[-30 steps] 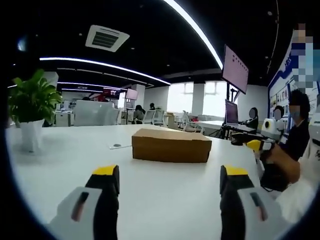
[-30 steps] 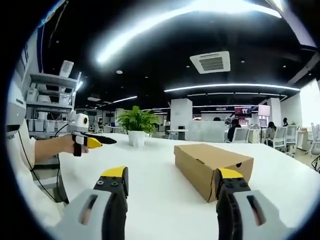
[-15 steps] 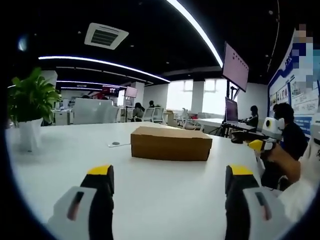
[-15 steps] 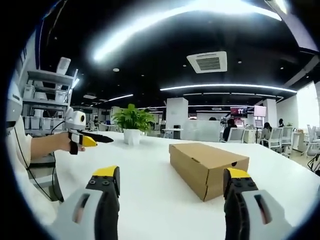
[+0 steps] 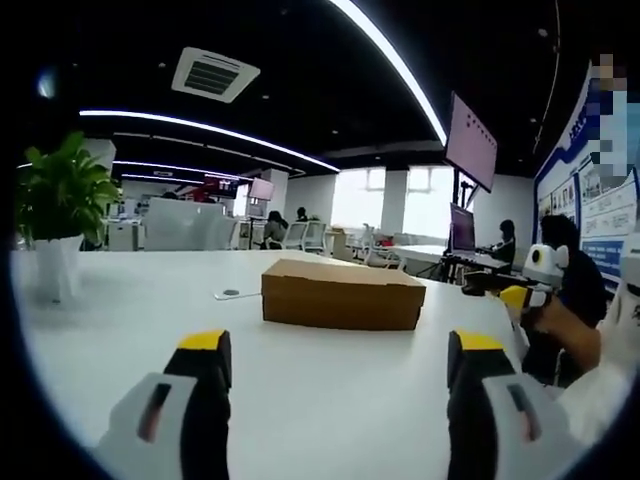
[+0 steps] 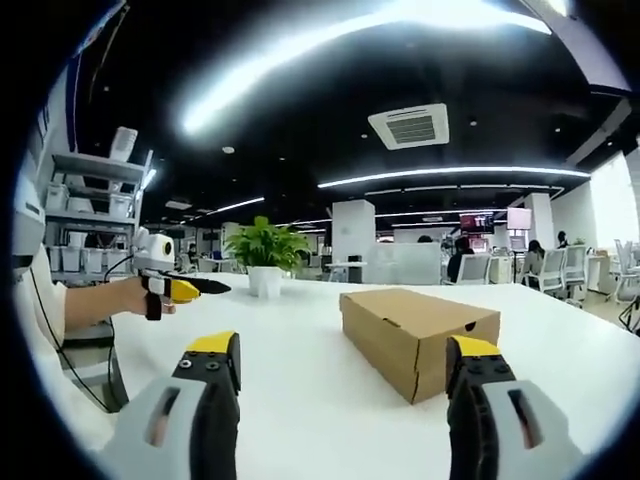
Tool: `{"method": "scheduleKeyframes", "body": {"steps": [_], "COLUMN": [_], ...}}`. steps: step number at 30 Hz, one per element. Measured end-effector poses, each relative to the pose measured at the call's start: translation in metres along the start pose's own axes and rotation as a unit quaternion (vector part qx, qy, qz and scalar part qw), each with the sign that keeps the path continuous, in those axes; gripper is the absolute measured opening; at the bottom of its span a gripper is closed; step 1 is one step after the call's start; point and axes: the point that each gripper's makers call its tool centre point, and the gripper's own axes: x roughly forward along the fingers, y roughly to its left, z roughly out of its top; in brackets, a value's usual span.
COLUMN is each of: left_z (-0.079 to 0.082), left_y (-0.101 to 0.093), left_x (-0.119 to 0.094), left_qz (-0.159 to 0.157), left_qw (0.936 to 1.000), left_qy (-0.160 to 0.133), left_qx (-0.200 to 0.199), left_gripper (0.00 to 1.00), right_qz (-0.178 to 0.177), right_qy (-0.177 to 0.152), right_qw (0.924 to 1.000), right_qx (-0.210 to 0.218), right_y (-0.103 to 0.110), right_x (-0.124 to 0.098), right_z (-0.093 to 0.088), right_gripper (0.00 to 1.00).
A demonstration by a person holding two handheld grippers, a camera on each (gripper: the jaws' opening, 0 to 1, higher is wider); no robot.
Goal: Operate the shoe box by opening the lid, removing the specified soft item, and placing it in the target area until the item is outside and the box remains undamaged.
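Here the shoe box [image 5: 342,294] sits lidded, contents unseen, both grippers' fingers [image 5: 205,352] [image 6: 212,355] spread wide.

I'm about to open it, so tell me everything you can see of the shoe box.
The shoe box is plain brown cardboard, long and low, with its lid shut and sitting flat. In the right gripper view a small round hole shows in one side wall. It lies level on the white table, ahead of both open grippers, and nothing touches it but the table. No dents or tears show.
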Motion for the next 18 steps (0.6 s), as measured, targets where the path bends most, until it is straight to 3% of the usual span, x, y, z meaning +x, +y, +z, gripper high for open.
{"method": "scheduleKeyframes", "body": {"steps": [5, 10, 15, 18], "left_z": [0.006, 0.009, 0.007, 0.002], "left_y": [0.001, 0.001, -0.002, -0.001], "left_x": [0.004, 0.009, 0.015, 0.020], "left_qz": [-0.005, -0.009, -0.018, -0.020], "left_qw": [0.9999, 0.9998, 0.9997, 0.9988], "left_qy": [-0.009, -0.011, 0.003, 0.023], "left_qx": [0.009, 0.011, 0.019, 0.037], "left_gripper": [0.87, 0.91, 0.95, 0.96], "right_qz": [-0.012, -0.030, -0.045, -0.062], "right_qy": [0.004, -0.005, -0.008, -0.007], "right_qw": [0.9998, 0.9990, 0.9981, 0.9974], "right_qx": [-0.015, -0.033, -0.042, -0.037], "right_y": [-0.004, -0.013, -0.020, -0.024], "right_x": [0.001, 0.001, 0.004, 0.008], "right_z": [0.000, 0.012, 0.021, 0.020], "right_gripper": [0.86, 0.77, 0.81, 0.94]}}
